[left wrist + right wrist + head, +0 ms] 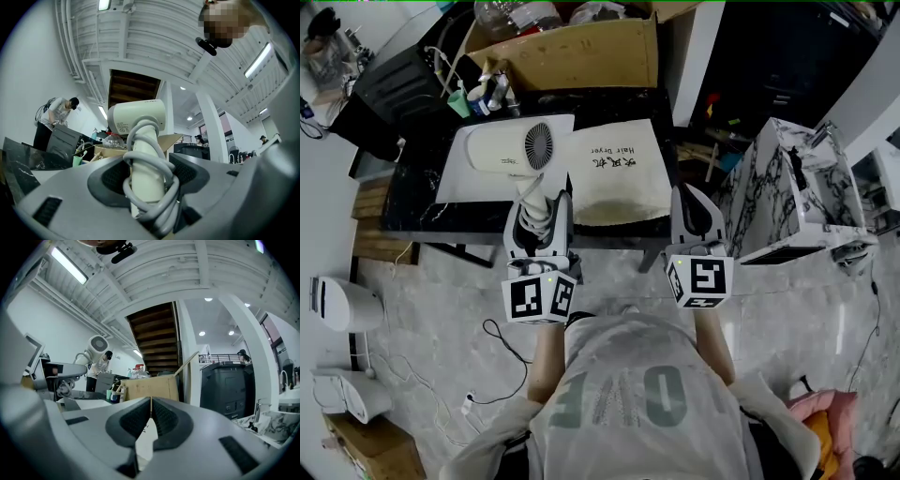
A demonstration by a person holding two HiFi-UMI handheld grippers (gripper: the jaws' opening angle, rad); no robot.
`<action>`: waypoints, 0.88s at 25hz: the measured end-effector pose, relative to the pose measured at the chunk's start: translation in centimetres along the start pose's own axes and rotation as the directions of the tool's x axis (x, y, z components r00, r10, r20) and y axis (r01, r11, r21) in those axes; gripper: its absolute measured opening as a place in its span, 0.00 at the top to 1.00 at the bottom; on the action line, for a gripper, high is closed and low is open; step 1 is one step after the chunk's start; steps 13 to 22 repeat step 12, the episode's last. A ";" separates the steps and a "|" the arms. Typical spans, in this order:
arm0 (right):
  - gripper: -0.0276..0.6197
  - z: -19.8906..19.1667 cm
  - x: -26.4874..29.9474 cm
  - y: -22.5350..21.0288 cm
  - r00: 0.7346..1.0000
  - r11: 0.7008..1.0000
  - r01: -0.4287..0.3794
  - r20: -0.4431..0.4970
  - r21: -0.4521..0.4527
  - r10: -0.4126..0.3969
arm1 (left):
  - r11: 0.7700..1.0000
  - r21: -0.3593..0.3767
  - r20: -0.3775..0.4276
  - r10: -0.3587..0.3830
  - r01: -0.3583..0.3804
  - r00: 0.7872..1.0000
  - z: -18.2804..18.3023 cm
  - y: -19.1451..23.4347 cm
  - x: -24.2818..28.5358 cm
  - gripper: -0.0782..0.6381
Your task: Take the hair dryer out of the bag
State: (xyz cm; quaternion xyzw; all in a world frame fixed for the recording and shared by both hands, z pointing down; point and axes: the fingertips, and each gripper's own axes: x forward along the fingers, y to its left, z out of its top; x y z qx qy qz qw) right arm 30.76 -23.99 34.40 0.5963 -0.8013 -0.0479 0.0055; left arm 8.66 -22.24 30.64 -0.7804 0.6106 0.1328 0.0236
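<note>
Dryer (502,150) is looking fully out of the bag (614,178) already. You're holding it in the L gripper (541,216), jaws clamping the handle w/ the cord (157,192) wound round it. Its head is sticking up & away from you over a white sheet (455,183) on the left half of the table (412,214). Bag is lying flat & empty-looking just right of it, printed side up, not touching the dryer as far as I'm seeing. So the main part seems done, imo; what's remaining is prob setting the dryer down somewhere & letting go

R gripper (692,208) is sitting at the bag's near right corner, jaws pressed together. Can't tell whether they're pinching a bit of bag edge or nothing; only a pale sliver is showing btwn the pads

Around: cardboard box (572,52) is standing at the table's far edge, bottles (483,94) are crowding its left end, & a marble-look cabinet (787,187) is standing off to the right of the table. Someone (54,115) is working in the bg. Nothing's blocking a put-down on the sheet. Bottles are the only things near enough to be getting knocked if you're swinging the nozzle far-left
</note>
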 end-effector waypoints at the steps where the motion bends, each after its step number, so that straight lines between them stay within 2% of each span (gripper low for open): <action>1: 0.90 -0.2 -0.1 0.0 1.000 1.000 0.001 -0.004 -0.003 -0.001 | 1.000 -0.003 -0.001 0.001 -0.001 1.000 -0.1 0.0 0.0 0.50; 22: 0.90 -0.5 -0.2 -0.7 1.000 1.000 0.016 -0.021 -0.014 -0.016 | 1.000 -0.002 -0.004 -0.002 0.002 1.000 0.1 -0.2 0.0 0.51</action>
